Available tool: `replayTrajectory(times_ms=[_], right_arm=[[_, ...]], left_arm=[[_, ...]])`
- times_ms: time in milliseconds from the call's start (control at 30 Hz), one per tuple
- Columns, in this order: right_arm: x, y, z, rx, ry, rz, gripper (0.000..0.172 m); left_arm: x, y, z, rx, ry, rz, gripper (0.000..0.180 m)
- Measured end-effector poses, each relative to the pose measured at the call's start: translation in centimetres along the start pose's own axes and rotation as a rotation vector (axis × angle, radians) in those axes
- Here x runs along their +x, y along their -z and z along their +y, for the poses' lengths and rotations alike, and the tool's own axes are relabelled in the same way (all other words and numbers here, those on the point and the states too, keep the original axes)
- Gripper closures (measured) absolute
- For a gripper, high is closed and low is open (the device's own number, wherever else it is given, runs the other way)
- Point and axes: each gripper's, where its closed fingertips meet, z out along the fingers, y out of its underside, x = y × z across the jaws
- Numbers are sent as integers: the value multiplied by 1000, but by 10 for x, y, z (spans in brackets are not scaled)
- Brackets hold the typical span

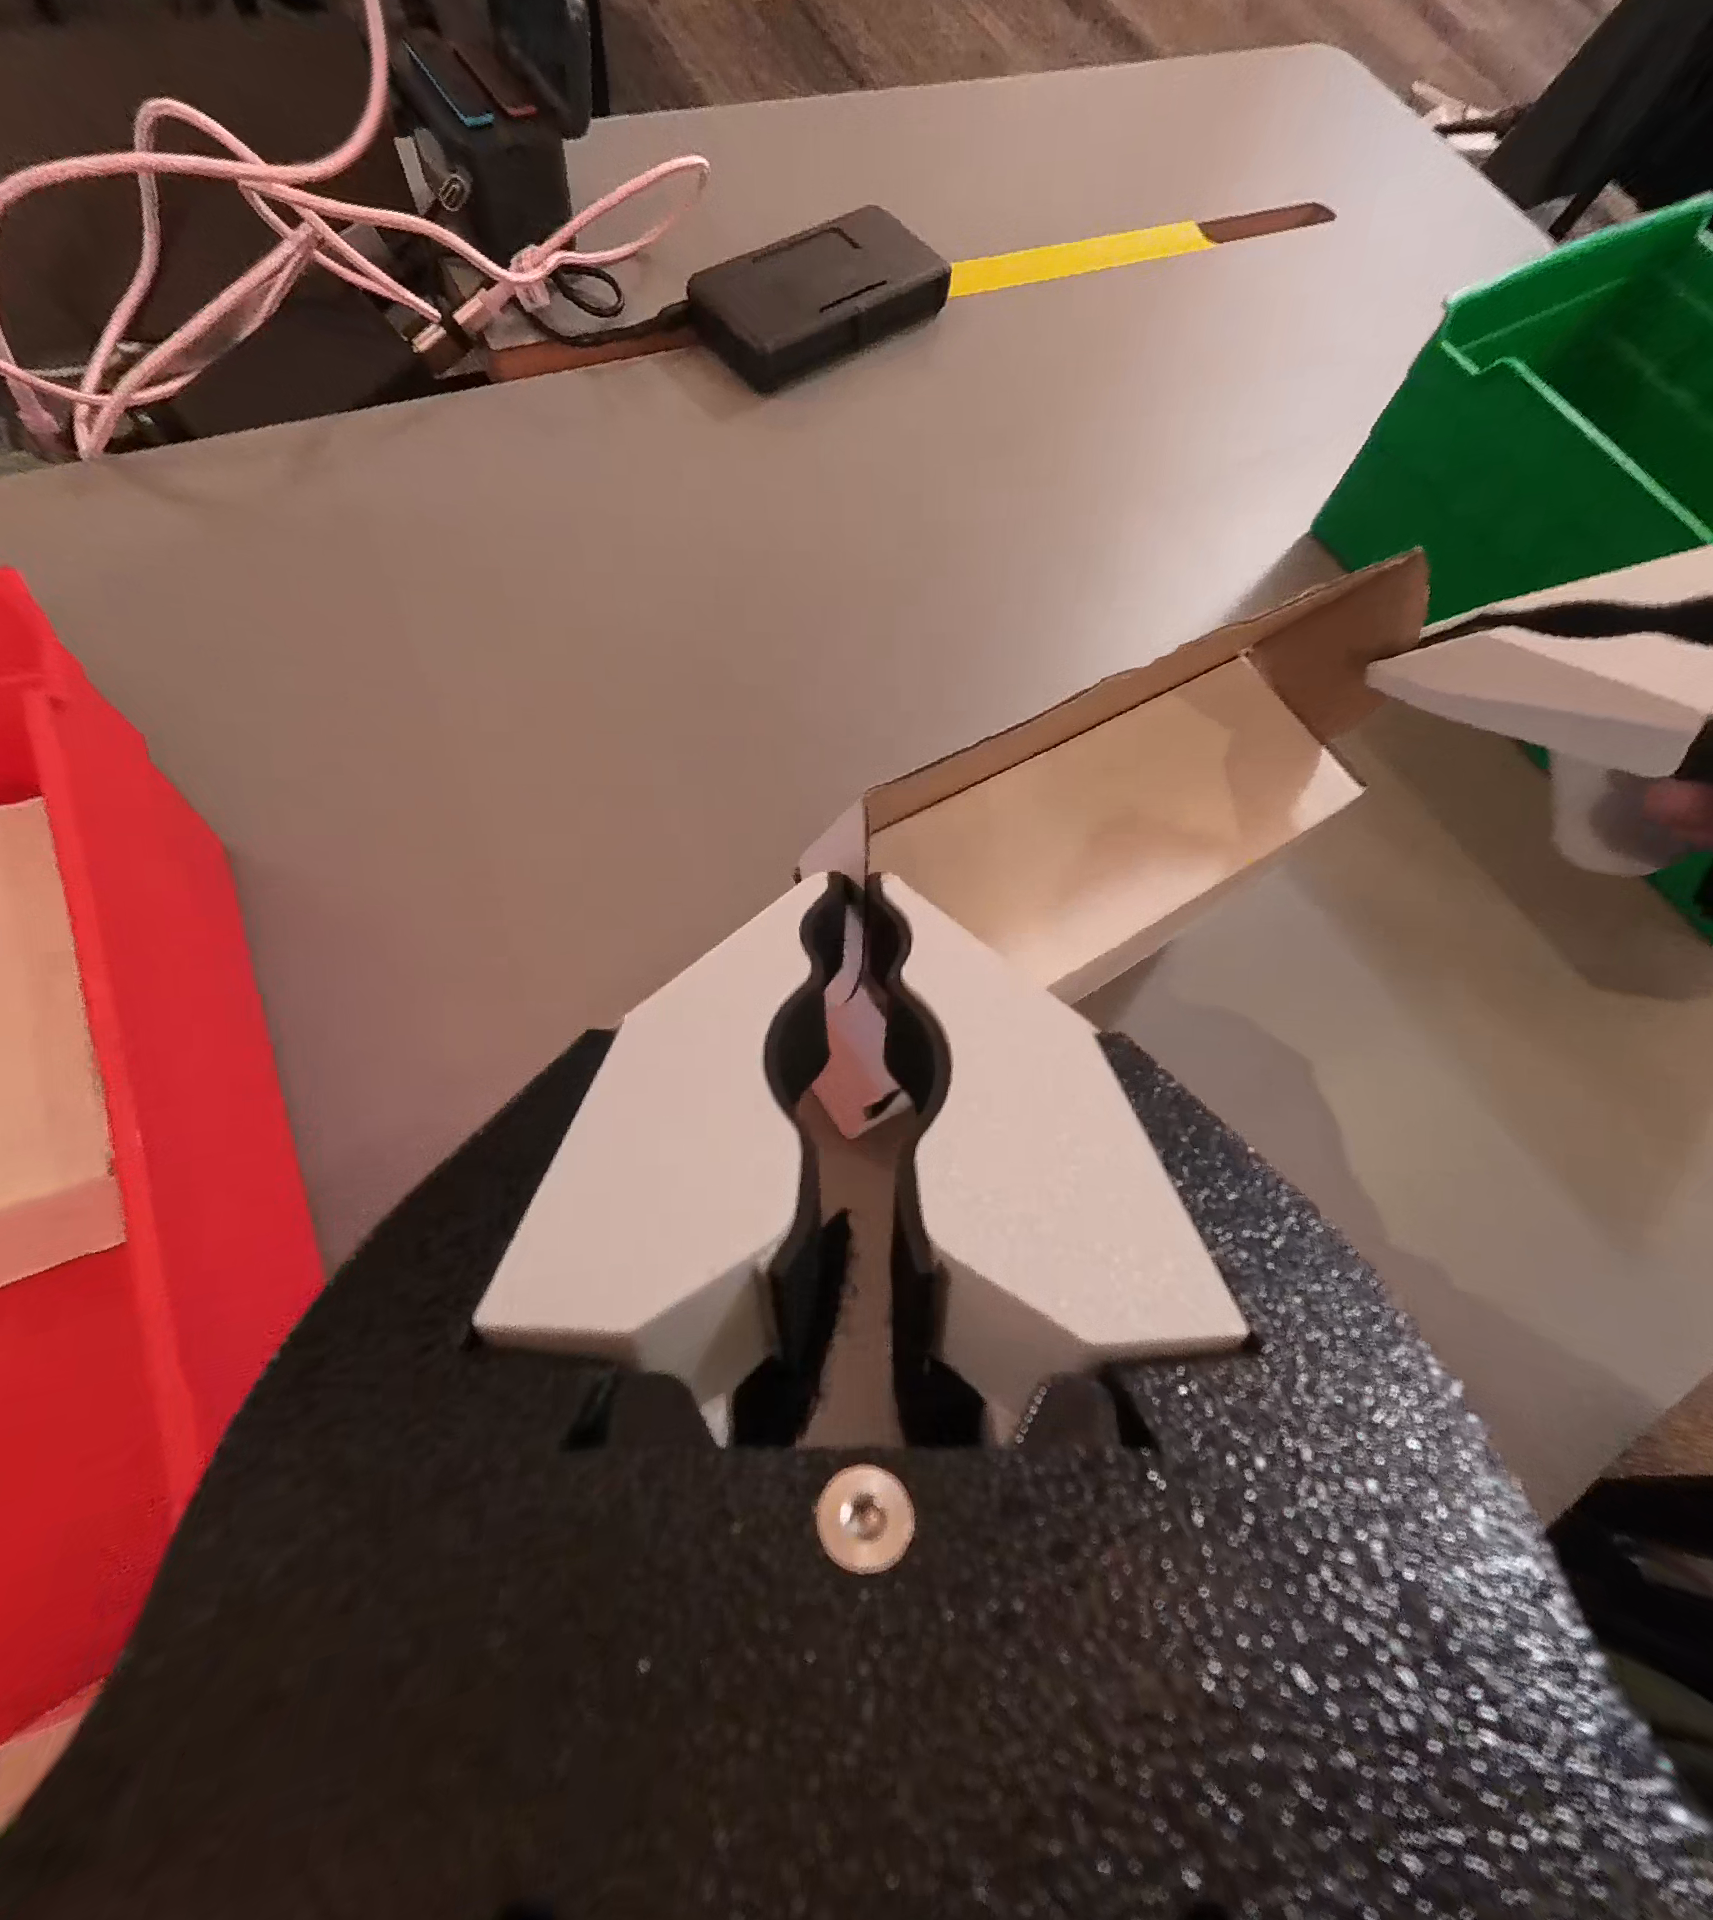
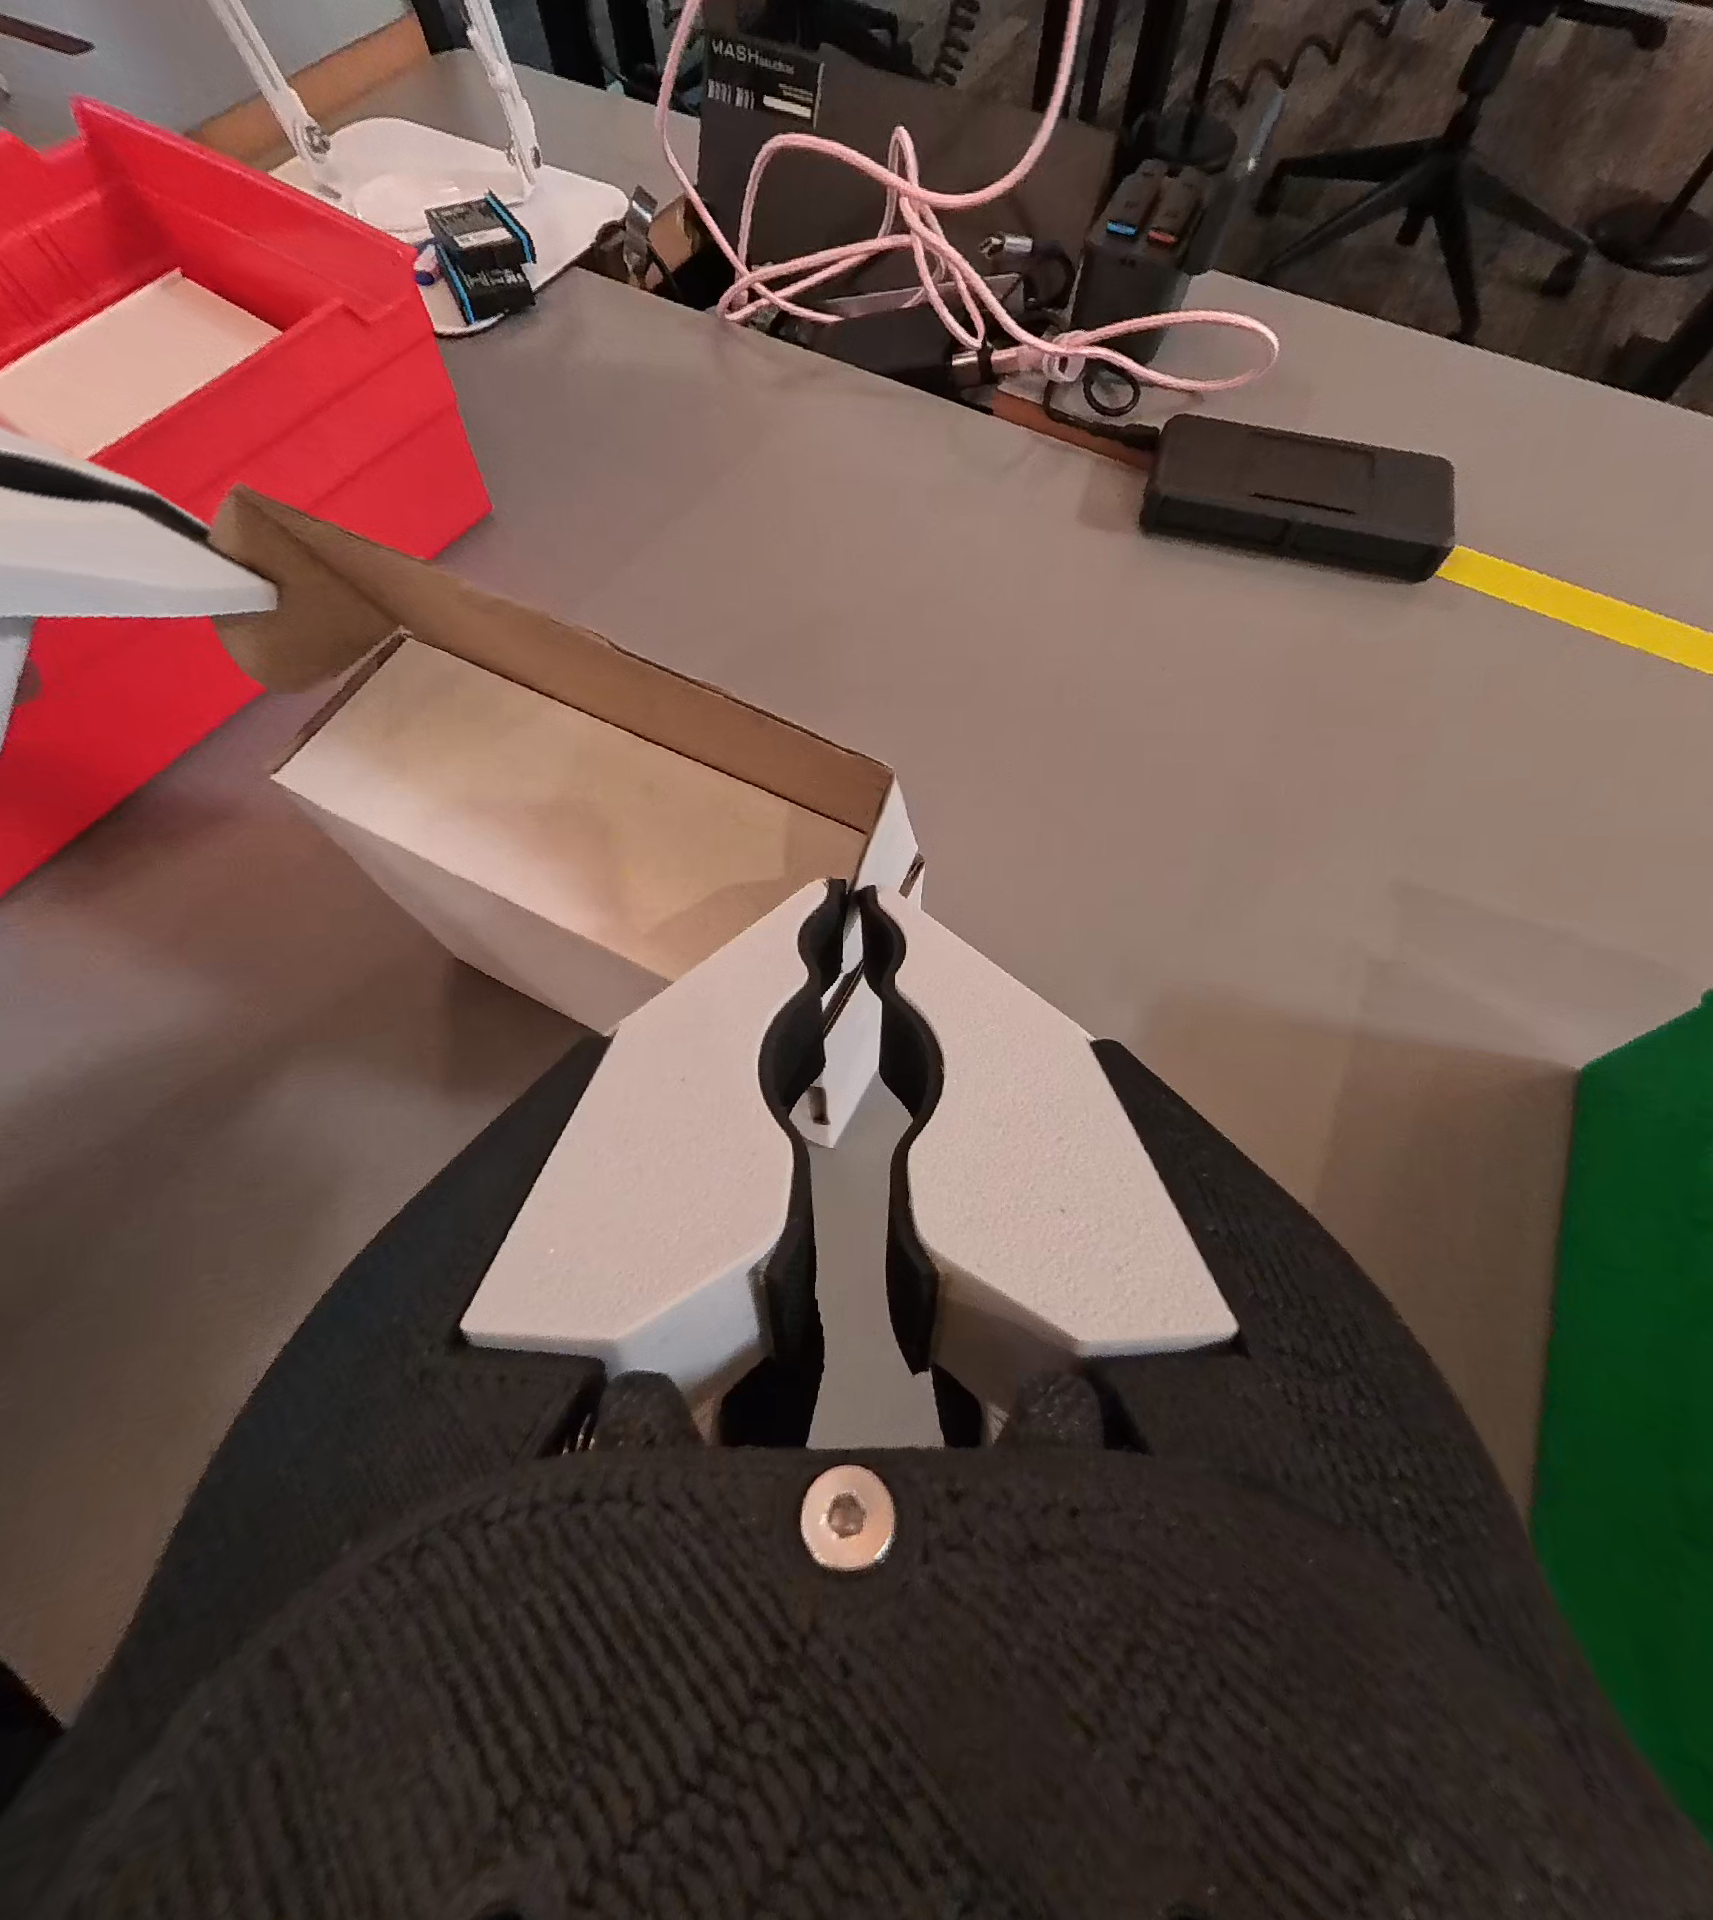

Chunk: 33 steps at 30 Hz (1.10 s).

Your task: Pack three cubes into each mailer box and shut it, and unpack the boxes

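So the grey surface [image 2: 1091,790] has a red bin [image 2: 239,416] on the left and a green bin [image 1: 1517,416] on the right. The open mailer box [image 2: 561,821] is between them, tilted, with its long axis running from one gripper to the other. Left gripper [image 1: 857,883] and right gripper [image 2: 850,889] each have their jaws clamped on an end wall.

lab workspace — grey table [image 2: 1039,727], pink cables [image 2: 935,270], office chair [image 2: 1454,177]
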Motion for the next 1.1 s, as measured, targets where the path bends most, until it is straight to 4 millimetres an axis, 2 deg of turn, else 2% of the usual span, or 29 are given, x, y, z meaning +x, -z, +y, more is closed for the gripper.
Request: replayTrajectory(times_ms=[33,167,567,1100], right_arm=[[1,0,0,-3,3,10,171],[3,1,1,-10,8,29,171],[0,-2,-1,-8,37,23,171],[-1,-3,1,18,70,-52,170]], left_arm=[[2,-1,-2,11,22,24,178],[5,-2,-9,56,124,117,177],[1,-5,-6,115,198,134,176],[3,-3,1,186,153,125,177]])
